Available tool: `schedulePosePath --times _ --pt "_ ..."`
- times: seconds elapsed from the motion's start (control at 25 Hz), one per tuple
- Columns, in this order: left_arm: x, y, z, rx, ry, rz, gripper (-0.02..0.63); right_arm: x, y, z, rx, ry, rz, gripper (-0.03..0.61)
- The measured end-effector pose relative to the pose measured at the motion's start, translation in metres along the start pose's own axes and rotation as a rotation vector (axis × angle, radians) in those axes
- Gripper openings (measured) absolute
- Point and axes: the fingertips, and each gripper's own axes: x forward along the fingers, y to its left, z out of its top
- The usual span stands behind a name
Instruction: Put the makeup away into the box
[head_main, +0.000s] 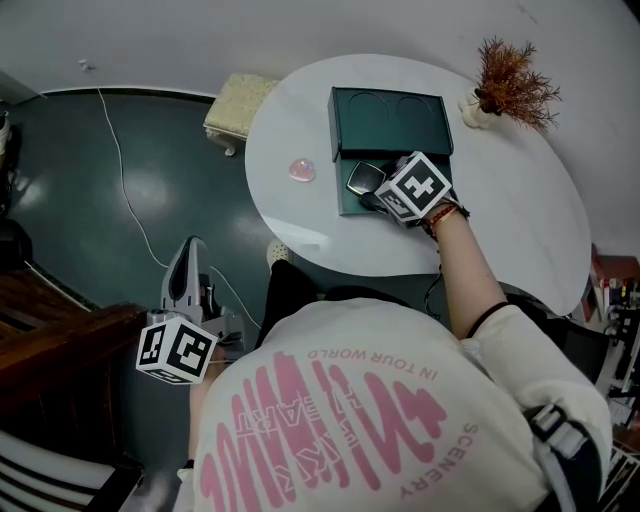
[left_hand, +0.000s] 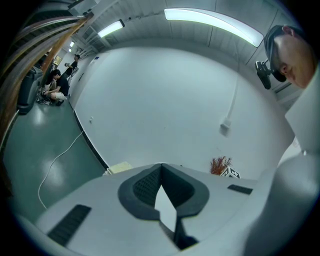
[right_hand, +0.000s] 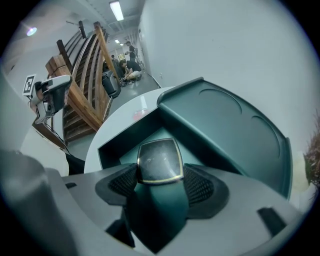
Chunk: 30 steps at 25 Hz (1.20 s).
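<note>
A dark green box (head_main: 346, 205) lies on the round white table (head_main: 520, 220), its lid (head_main: 390, 120) folded back flat on the far side. My right gripper (head_main: 366, 188) points steeply down over the box's near part. It is shut on a square dark compact (head_main: 364, 178) with a gold rim. In the right gripper view the compact (right_hand: 160, 161) sits between the pads above the box's inside (right_hand: 125, 142). A small pink makeup item (head_main: 302, 170) lies on the table left of the box. My left gripper (head_main: 190, 255) hangs low at my left side over the floor, its jaws (left_hand: 161, 167) closed on nothing.
A dried reddish plant in a white vase (head_main: 510, 85) stands at the table's far right. A cream stool (head_main: 238, 105) sits left of the table, and a white cable (head_main: 120, 170) runs across the dark floor. Wooden stairs (head_main: 50, 340) lie at my left.
</note>
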Motion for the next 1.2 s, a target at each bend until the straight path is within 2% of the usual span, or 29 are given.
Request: schedulePosePath --times 0.84,1.08,1.2 --pt "-0.019 0.005 0.002 -0.004 -0.041 0.037 0.002 0.013 -0.002 -0.004 -0.01 0.04 -0.013 0.31" --pt "-0.025 -0.008 0.006 0.022 -0.055 0.028 0.002 0.011 -0.005 -0.009 0.014 0.02 -0.038 0.311" --pt "-0.035 -0.012 0.011 0.037 -0.08 0.04 0.002 0.005 -0.006 -0.005 -0.007 -0.014 -0.056 0.314"
